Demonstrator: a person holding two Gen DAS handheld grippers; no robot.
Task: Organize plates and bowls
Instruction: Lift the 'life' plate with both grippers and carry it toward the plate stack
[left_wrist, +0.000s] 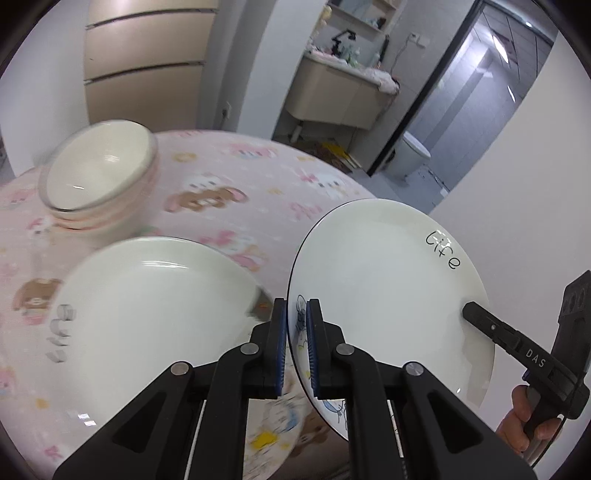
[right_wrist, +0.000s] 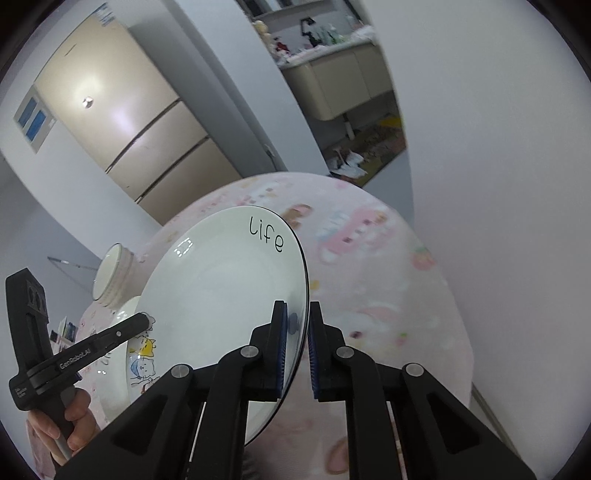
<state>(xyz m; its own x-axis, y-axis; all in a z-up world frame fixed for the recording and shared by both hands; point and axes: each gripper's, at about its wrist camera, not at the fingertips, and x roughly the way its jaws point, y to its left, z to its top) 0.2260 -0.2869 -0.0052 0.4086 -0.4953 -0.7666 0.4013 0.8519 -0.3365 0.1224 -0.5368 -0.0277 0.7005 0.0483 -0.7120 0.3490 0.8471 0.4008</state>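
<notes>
i have both tools clamped on the same white plate (left_wrist: 388, 295), the one with "life" written near its rim. the left hand-held gripper (left_wrist: 296, 347) is clenched on the plate's near edge, over the cartoon print, with the rim pinched between its blue pads. the right hand-held gripper (right_wrist: 296, 350) is clenched on the opposite edge, and from the left camera i see one of its black fingers (left_wrist: 480, 314) lying across the plate's face. the plate is tilted steeply, clear of the surface (left_wrist: 229, 177), which wears a pink cartoon cloth.

a second white plate (left_wrist: 147, 306) lies flat on the surface, below and to the left of the held one in the left view, blurred. beyond it stands a stack of bowls (left_wrist: 99, 173), nested and pale, near the far left edge of the surface.

from the right camera i see the left tool's handle with a hand (right_wrist: 62, 424) wrapped around it; a hand (left_wrist: 517, 424) grips the right tool in the left view.
</notes>
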